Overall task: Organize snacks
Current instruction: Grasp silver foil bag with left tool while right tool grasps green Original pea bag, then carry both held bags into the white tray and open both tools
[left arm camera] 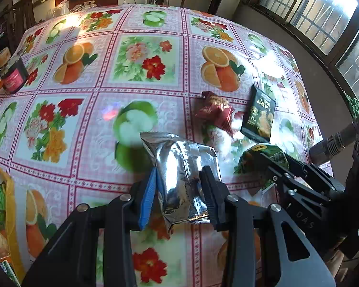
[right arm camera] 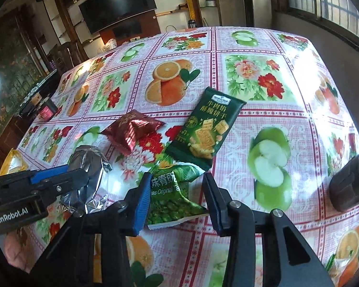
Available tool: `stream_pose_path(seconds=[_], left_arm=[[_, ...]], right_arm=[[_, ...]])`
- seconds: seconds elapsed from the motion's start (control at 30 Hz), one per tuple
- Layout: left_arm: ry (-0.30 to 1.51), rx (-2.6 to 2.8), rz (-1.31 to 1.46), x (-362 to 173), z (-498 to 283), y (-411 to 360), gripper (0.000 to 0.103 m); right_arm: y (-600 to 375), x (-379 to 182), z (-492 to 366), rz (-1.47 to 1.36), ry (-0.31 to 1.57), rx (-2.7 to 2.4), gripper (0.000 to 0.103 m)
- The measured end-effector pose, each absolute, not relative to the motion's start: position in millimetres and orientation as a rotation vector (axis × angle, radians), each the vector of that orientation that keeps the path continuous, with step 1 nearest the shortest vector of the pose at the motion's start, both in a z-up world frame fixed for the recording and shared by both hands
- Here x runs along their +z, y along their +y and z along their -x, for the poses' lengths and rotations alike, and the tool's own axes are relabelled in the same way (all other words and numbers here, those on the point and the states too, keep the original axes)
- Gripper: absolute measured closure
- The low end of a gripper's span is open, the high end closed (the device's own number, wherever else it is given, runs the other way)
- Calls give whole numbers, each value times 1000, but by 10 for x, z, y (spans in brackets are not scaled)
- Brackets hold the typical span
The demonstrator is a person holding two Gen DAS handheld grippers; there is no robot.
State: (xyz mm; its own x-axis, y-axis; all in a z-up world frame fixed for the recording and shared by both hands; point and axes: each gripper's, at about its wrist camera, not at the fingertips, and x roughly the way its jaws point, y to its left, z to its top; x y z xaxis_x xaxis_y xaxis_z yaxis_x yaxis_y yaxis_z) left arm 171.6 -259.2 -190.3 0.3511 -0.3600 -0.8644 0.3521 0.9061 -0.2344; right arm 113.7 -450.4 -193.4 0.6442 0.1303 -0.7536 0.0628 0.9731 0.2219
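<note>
Four snack packets lie close together on the tabletop (left arm camera: 155, 76), which wears a glossy cloth printed with oranges, green apples and flowers. We hold a gripper in each hand.

Our left gripper (left arm camera: 179, 191) has its jaws clenched on the silver foil packet (left arm camera: 182, 167): the blue pad presses one side and the dark pad the other, and the foil is creased between them (its far end sticks out past the fingertips). From the right wrist view the same packet (right arm camera: 88, 167) shows at the left, bulging out of the left gripper's fingers.

Our right gripper (right arm camera: 176, 198) straddles the green pea packet (right arm camera: 172, 191). Its left blue pad touches the packet's edge, while the right finger stands just beside the bag with a sliver of tablecloth showing between them, so the jaws are not yet clamped on it. In the left wrist view this packet (left arm camera: 263, 157) sits low on the right, partly hidden by the right gripper.

Just beyond the pea packet lies the dark green cracker packet (right arm camera: 205, 129), flat, one corner touching the pea bag. Beside it, to the left, sits the puffed red packet (right arm camera: 131, 131).

Well apart, near the tabletop's far left edge, stands a dark jar with a pink label (left arm camera: 13, 76). A yellow bag (left arm camera: 2, 210) shows at the left wrist view's lower left edge.
</note>
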Motion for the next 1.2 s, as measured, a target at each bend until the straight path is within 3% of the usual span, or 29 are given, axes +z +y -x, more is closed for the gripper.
stream_pose_path(seconds=[0.17, 0.3, 0.33, 0.47, 0.53, 0.6, 0.83, 1.2], left_arm=[[1149, -476, 28, -1906, -1682, -2448, 60], [1139, -495, 30, -1844, -1675, -2498, 24], [1125, -490, 13, -1822, -1657, -2524, 23], [1131, -467, -41, -1894, -1656, -2647, 24], [1158, -438, -51, -2026, -1704, -2646, 40], [1131, -427, -75, -2036, -1693, -2631, 43], [1124, -416, -52, -1984, -1546, -2394, 43], [982, -315, -20, -1419, -733, -1621, 43]], right_arm=[[-4458, -1859, -961, -258, 850, 66, 60], [-4488, -1838, -845, -273, 839, 47, 60], [-4513, -1843, -823, -284, 838, 45, 60], [-4631, -1871, -744, -329, 829, 25, 60], [-4643, -1873, -735, -335, 829, 25, 60], [-4631, -1864, -733, -338, 824, 34, 60], [-4488, -1845, -700, -326, 821, 78, 60], [-3888, -1691, -311, -314, 788, 225, 60]])
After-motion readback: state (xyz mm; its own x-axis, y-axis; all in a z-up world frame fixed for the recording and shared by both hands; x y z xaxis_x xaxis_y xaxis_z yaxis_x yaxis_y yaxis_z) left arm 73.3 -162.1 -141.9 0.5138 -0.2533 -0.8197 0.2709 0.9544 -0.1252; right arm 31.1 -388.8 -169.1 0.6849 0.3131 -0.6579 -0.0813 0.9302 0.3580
